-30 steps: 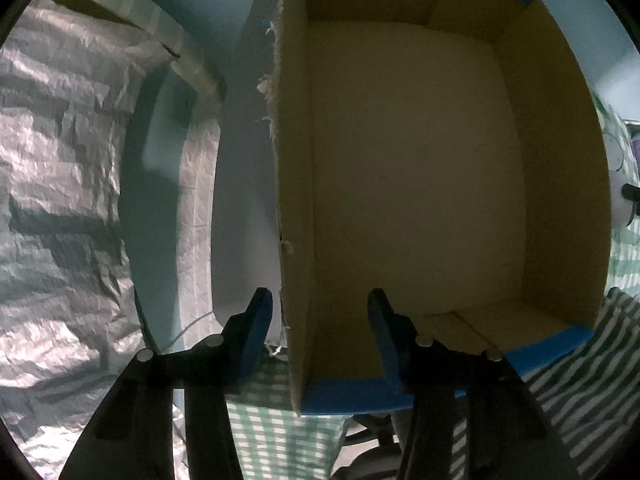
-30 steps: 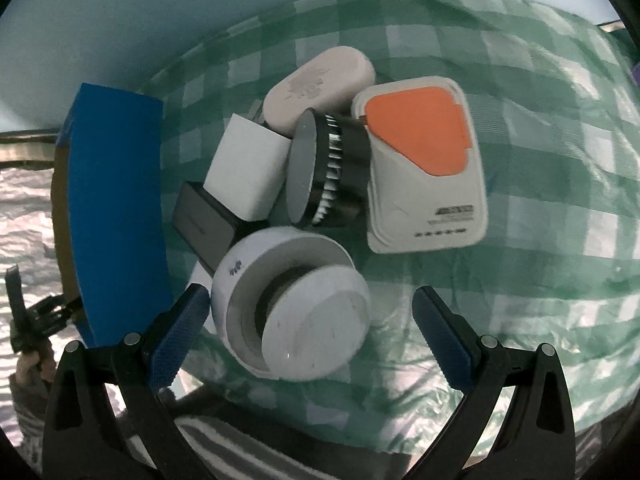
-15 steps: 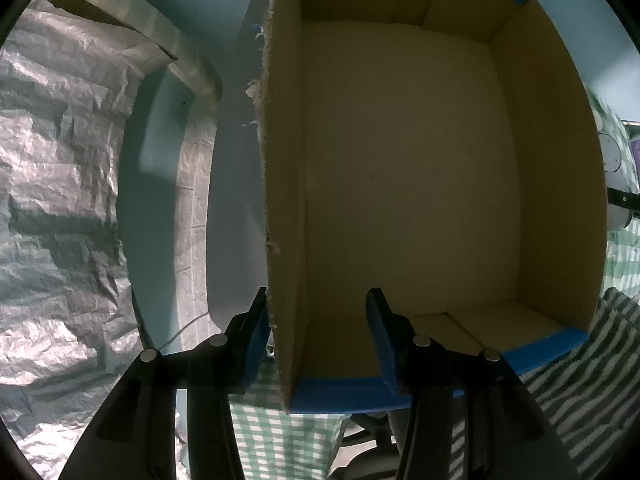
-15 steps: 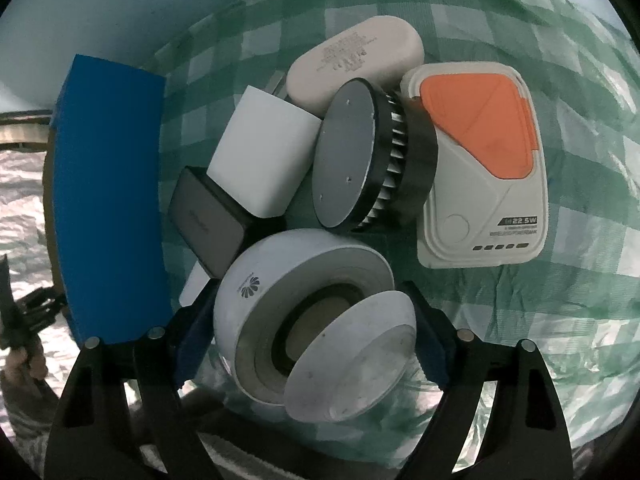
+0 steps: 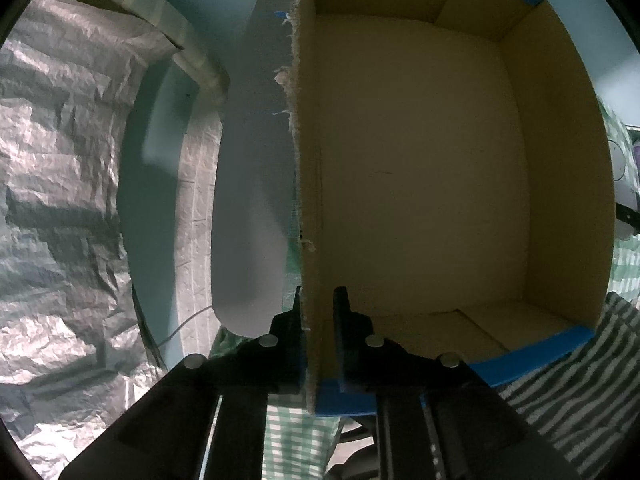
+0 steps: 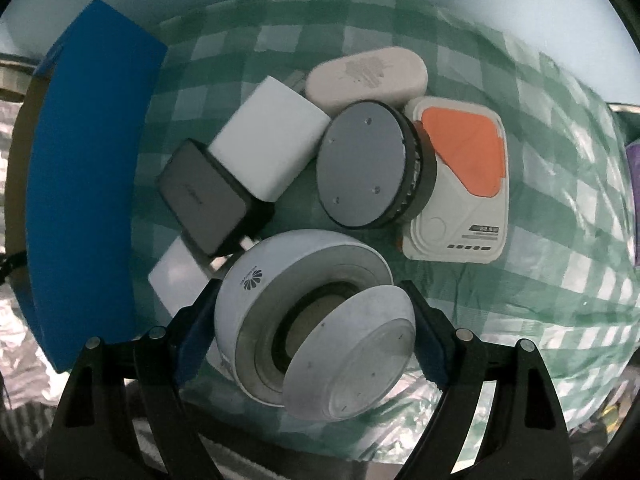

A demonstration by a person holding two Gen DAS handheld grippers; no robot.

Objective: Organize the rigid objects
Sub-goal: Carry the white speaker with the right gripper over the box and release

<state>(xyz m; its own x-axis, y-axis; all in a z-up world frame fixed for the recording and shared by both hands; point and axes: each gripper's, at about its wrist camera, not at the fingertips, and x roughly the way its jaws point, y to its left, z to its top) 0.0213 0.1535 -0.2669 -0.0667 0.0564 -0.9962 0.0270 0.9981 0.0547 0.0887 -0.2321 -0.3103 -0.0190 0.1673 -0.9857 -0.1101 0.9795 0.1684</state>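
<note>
While its two blue-padded fingers point straight down, the left gripper point(image 5: 316, 316) is closing on the frayed left wall of the open brown cardboard box with blue tape on its rim point(image 5: 532, 356); one pad sits outside the wall and one inside, both against the cardboard. Inside that box the floor is bare from wall to wall. Left of the box wall lies a pale blue surface, then crinkled silver foil sheeting point(image 5: 60, 184) farther out. A striped cloth point(image 5: 580, 392) shows just past the box's near right corner.

The right gripper point(image 6: 308, 336) has its blue pads pressed on both sides of the round white speaker with a hollow centre and a tilted dome end point(image 6: 308, 320), which fills the whole gap between them. Taking that speaker as the landmark: a black rectangular charger block point(image 6: 208, 200) touches its upper left edge, and a small white block point(image 6: 176, 280) sits just beside it on the left, partly under the black one. Above lies a white cube-shaped adapter point(image 6: 268, 144). A dark grey round finned disc point(image 6: 364, 168) stands tilted just above it, with a narrow strip of green checked tablecloth point(image 6: 540, 280) between them. Beyond the disc rest a beige oval case point(image 6: 368, 74) and a white power bank with an orange panel point(image 6: 460, 184), which the disc overlaps. Right of the speaker the cloth is open. The box's blue outer wall stands well to its left.
</note>
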